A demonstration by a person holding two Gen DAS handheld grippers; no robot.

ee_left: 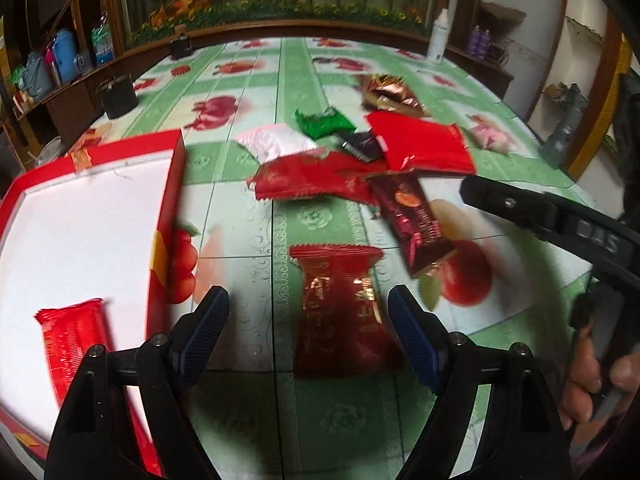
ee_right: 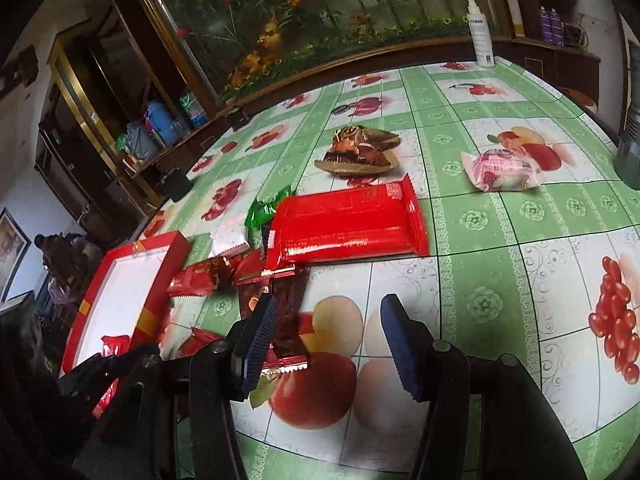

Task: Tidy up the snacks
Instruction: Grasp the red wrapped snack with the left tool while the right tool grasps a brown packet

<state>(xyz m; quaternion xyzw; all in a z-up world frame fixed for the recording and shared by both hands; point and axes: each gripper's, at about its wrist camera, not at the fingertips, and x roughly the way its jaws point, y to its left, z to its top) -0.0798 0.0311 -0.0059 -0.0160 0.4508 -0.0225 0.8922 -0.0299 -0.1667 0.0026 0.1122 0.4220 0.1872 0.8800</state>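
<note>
Green fruit-print cloth covers our table. Our left gripper hangs wide over a dark red snack, whose gold print we cannot read; our right gripper gapes empty. Red box sits left.

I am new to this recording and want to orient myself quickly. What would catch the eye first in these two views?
First, the big bright red packet lying flat mid-table on the green fruit-print tablecloth, with smaller snack wrappers heaped at its left end. Next, the red box with a white inside at the table's left, holding one red snack bar. Nearest, a dark red packet lies on the cloth between the open left gripper.
</note>
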